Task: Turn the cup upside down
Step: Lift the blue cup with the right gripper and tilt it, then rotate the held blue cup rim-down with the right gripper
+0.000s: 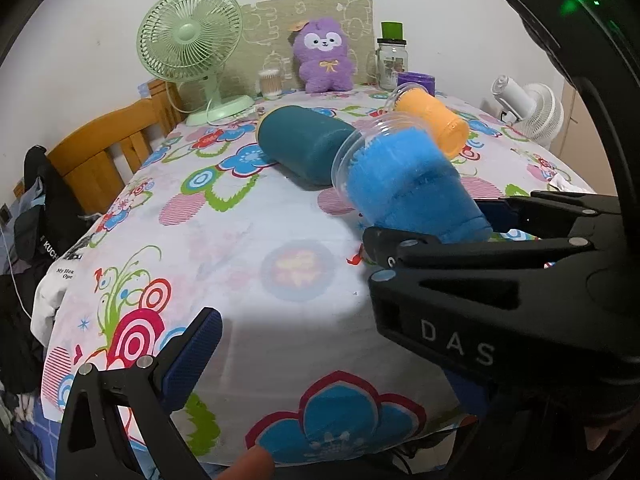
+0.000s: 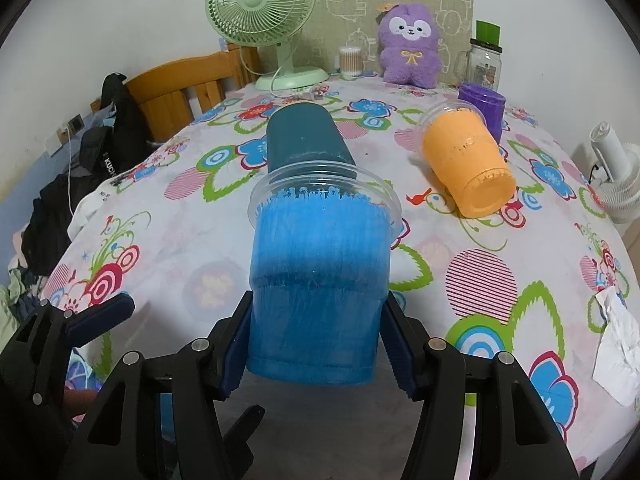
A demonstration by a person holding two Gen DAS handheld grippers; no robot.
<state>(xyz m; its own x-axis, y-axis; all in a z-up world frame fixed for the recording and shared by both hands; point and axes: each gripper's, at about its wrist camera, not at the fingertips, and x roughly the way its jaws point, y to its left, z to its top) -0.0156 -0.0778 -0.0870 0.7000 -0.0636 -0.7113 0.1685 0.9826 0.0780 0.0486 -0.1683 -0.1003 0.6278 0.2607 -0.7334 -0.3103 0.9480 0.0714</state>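
Note:
A clear plastic cup with a blue fuzzy lining (image 2: pixel 316 280) is held on its side, its mouth pointing away, above the flowered tablecloth. My right gripper (image 2: pixel 316 344) is shut on it near its base, one pad on each side. The left wrist view shows the same blue cup (image 1: pixel 408 184) with the right gripper (image 1: pixel 460 236) clamped on it. My left gripper shows only one blue-padded finger (image 1: pixel 192 356) at lower left, and it holds nothing; its other finger is hidden. That finger also shows in the right wrist view (image 2: pixel 100 316).
A dark teal cup (image 2: pixel 304 140) and an orange cup (image 2: pixel 468 164) lie on their sides on the table (image 2: pixel 520 288). A purple cup (image 2: pixel 482 108), glass jar (image 2: pixel 486 64), plush toy (image 2: pixel 410 46), green fan (image 2: pixel 260 4) and cotton-swab pot (image 2: pixel 351 60) stand at the back. A white fan (image 2: pixel 618 168) stands right.

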